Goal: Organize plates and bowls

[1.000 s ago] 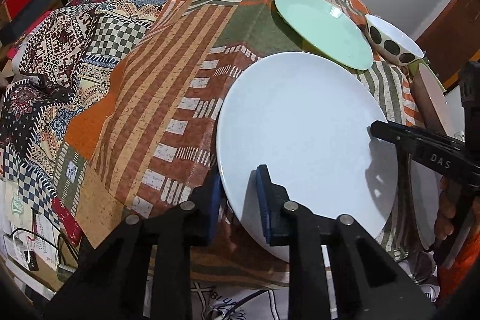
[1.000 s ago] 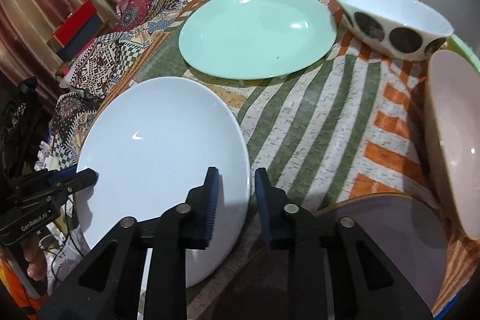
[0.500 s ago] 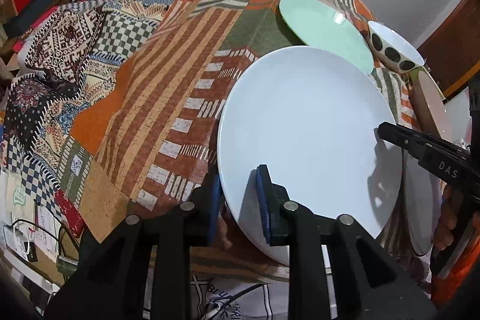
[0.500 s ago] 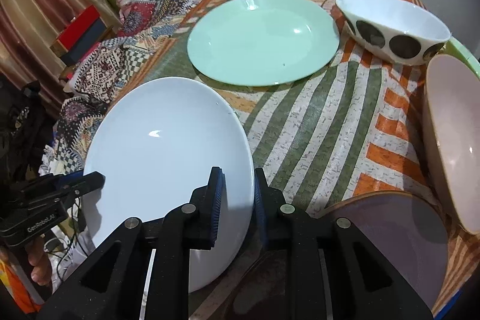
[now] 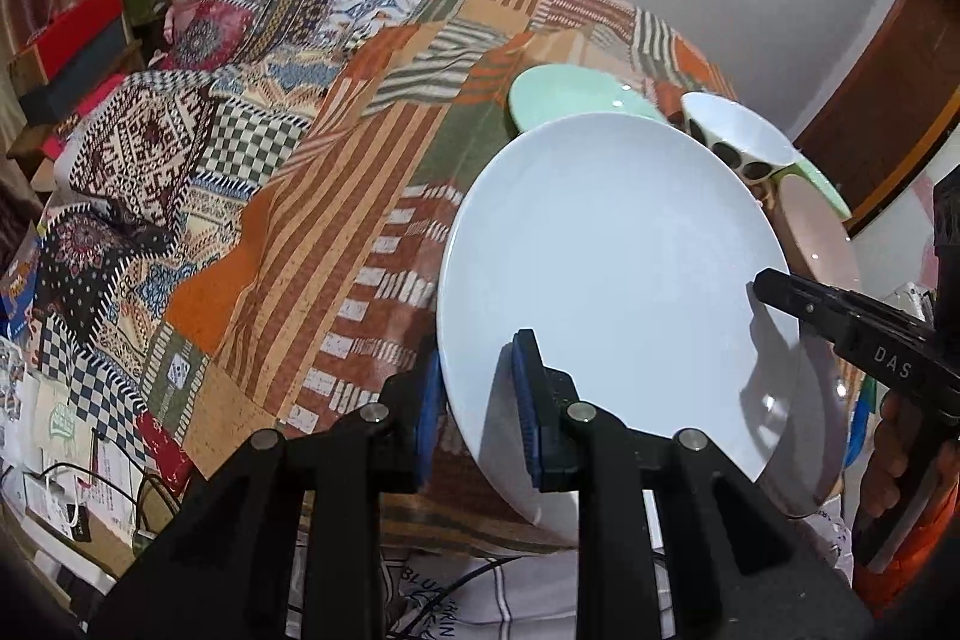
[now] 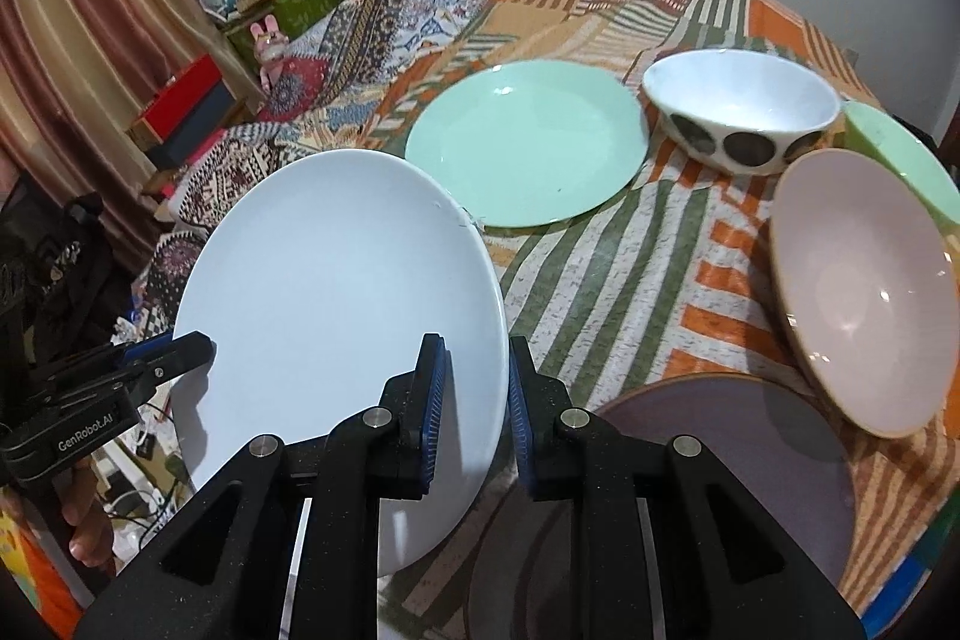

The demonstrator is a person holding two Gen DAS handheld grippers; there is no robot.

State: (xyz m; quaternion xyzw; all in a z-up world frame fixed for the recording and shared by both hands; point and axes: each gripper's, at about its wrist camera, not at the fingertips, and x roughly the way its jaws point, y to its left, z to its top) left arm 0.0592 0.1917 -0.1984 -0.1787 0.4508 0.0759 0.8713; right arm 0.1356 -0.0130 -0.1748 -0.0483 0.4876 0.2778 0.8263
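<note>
Even indoor light, soft shadows, small glare spots, fisheye-warped dark corners

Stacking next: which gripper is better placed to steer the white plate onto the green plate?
Right. The right gripper clamps the white plate on the rim facing the green plate; the left gripper clamps the opposite rim.

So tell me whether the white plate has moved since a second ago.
Yes. The white plate has risen off the tablecloth; its far rim now overlaps the green plate.
</note>
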